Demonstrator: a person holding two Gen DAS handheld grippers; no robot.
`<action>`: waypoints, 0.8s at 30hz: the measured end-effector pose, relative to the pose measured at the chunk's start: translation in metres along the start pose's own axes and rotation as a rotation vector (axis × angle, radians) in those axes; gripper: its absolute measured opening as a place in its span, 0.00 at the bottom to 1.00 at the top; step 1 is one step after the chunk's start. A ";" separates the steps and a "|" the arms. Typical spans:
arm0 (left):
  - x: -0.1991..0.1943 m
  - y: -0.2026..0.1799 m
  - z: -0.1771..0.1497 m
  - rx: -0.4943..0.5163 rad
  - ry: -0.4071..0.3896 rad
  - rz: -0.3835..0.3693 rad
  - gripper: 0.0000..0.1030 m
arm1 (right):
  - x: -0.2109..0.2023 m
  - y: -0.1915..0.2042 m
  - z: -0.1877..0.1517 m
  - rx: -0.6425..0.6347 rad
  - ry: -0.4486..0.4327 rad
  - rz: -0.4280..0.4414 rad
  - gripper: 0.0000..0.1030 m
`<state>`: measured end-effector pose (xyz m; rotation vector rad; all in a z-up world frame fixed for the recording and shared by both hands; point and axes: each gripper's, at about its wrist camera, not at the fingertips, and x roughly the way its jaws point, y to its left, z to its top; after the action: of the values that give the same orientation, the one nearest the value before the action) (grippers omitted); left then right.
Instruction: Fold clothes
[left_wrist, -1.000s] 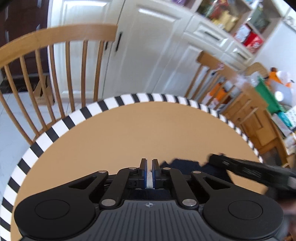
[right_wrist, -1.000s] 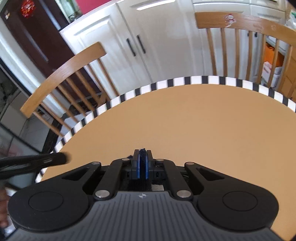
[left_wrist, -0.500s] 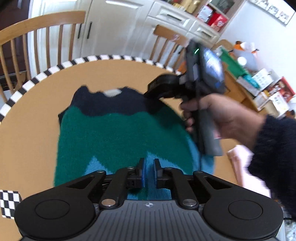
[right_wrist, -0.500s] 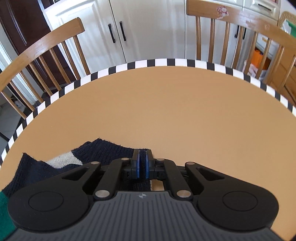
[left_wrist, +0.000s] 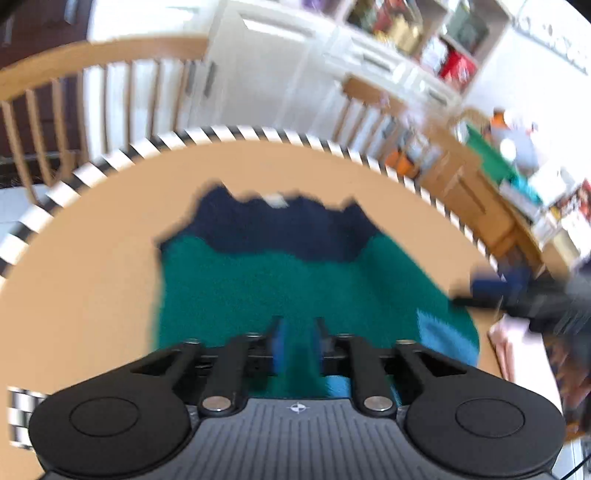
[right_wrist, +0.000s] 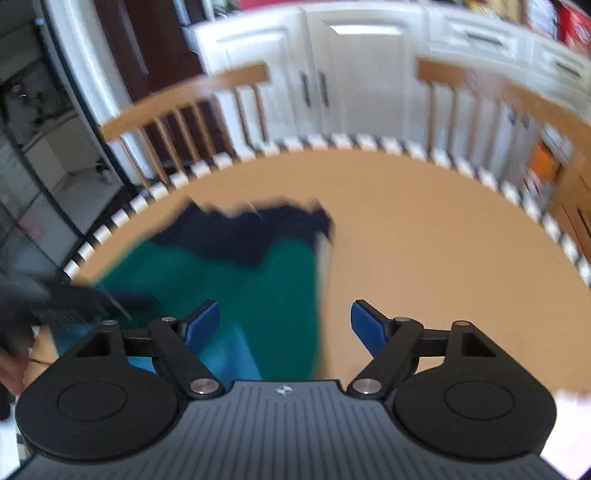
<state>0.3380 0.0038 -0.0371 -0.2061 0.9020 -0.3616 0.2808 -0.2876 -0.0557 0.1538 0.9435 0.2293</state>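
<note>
while both views are motion-blurred, the layout reads fine: round tan table (left_wrist: 92, 277) with a black-and-white striped rim, wooden spindle-back chairs (right_wrist: 192, 107) behind it, white cabinets (right_wrist: 362, 74) further back, cluttered shelves (left_wrist: 413, 33) at upper right in the left wrist view.

sweater (left_wrist: 295, 280) lies spread flat on the table top, knit, mostly green body, dark navy band across the far end with a jagged edge against the green, small white tag at the neckline, light blue patches at the near end. its right-hand edge looks straight in the right wrist view, bare table beyond it.

left gripper (left_wrist: 297, 347) sits over the near end of the sweater, jaws opening, a modest gap between the blue pads, green and light blue knit showing in the gap; pads not pressing on it as far as the blur lets me tell.

right gripper (right_wrist: 284, 325) jaws opening and already wide; left pad over the green/blue fabric, right pad over bare table, sweater's right edge running between them, nothing clamped.

each gripper shows up as a dark blur at the side edge of the other's view.
</note>
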 end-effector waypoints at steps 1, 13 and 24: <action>-0.001 0.010 0.007 -0.020 -0.002 0.008 0.41 | 0.004 -0.011 -0.003 0.067 0.002 0.017 0.75; 0.051 0.071 0.061 -0.219 0.047 0.063 0.42 | 0.088 -0.037 0.053 0.395 0.007 0.128 0.62; 0.088 0.066 0.060 -0.106 0.113 -0.058 0.15 | 0.109 -0.014 0.060 0.216 0.057 0.091 0.16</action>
<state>0.4497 0.0320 -0.0857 -0.3124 1.0297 -0.3826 0.3934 -0.2745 -0.1093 0.3913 1.0184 0.2157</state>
